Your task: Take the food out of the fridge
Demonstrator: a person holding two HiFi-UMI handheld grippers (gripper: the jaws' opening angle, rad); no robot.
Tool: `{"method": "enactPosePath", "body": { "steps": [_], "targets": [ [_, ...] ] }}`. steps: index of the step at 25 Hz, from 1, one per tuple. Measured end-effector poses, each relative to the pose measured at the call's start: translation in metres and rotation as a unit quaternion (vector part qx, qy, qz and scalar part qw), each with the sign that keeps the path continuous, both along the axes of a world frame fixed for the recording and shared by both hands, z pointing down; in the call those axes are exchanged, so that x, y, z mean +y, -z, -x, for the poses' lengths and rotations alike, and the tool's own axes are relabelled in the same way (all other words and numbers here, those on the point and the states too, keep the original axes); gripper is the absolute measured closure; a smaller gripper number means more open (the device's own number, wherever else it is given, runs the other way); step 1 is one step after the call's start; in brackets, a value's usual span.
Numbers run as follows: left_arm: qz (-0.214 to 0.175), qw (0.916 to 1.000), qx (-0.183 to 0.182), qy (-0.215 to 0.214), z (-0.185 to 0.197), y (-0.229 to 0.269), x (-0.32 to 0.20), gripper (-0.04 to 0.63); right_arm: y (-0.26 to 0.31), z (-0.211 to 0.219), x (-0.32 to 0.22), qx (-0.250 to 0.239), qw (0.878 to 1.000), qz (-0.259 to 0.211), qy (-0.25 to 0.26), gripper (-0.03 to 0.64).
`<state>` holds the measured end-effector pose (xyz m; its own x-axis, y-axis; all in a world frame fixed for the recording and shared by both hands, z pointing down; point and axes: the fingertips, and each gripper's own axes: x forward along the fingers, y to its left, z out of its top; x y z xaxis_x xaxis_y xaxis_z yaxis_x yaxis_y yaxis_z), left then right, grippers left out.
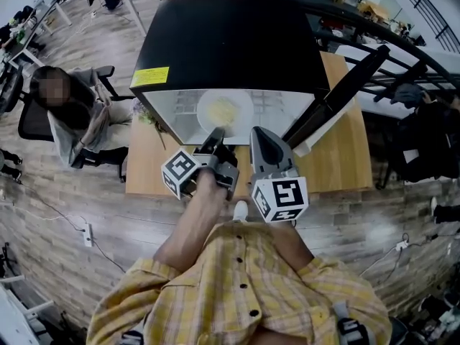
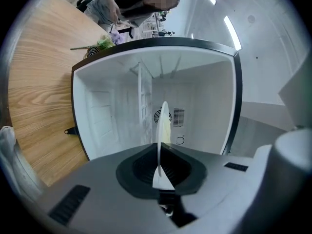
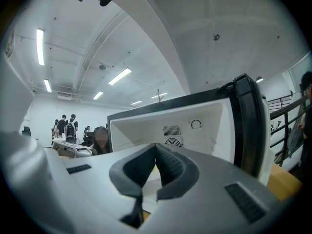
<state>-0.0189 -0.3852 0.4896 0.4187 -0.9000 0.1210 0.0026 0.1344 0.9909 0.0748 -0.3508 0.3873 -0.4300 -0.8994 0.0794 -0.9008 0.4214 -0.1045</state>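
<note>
A black mini fridge (image 1: 230,42) stands on a wooden table (image 1: 345,157), its door (image 1: 338,95) swung open to the right. A white plate (image 1: 224,111) of pale yellow food sits at the mouth of the white interior. My left gripper (image 1: 217,131) is shut on the plate's near rim. In the left gripper view the plate (image 2: 164,121) shows edge-on, pinched between the pads of that gripper (image 2: 160,152), with the fridge interior (image 2: 204,96) behind it. My right gripper (image 1: 257,131) hovers just right of the plate. Its jaws (image 3: 156,145) are shut on nothing and point into the fridge (image 3: 209,126).
A person (image 1: 79,113) sits in a chair left of the table. A small bunch of flowers (image 1: 147,113) lies on the table beside the fridge's left side. The open door (image 3: 251,126) stands close on my right. A power strip (image 1: 88,232) lies on the floor.
</note>
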Motion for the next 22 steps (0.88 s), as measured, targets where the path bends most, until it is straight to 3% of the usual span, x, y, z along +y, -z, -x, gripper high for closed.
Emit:
{"method": "enactPosePath", "body": {
  "steps": [22],
  "targets": [
    [-0.023, 0.9995, -0.012, -0.016, 0.013, 0.020, 0.072, 0.580, -0.008, 0.016, 0.056, 0.007, 1.000, 0.003, -0.016, 0.611]
  ]
}}
